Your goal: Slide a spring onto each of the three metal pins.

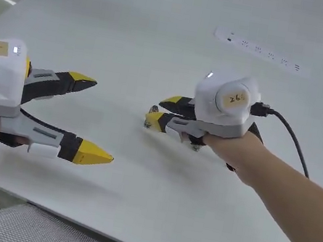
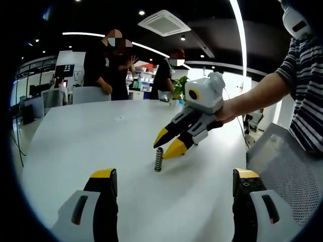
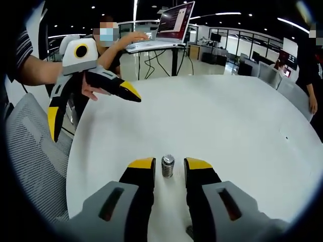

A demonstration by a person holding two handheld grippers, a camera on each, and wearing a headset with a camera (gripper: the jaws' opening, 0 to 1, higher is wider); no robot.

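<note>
On the left of the bench (image 1: 164,34), the left gripper (image 1: 100,121) hangs with its fingers (image 2: 103,174) spread wide, well apart from the work. Ahead of it, one spring (image 3: 167,166) stands upright on the bench, long axis vertical, directly between the fingers (image 3: 143,164) of the right gripper (image 1: 155,112). These sit narrowly apart, with a gap on each side, not clamped. The right gripper is plainly nearer. Count: one spring; whether a pin runs inside it I cannot tell.
</note>
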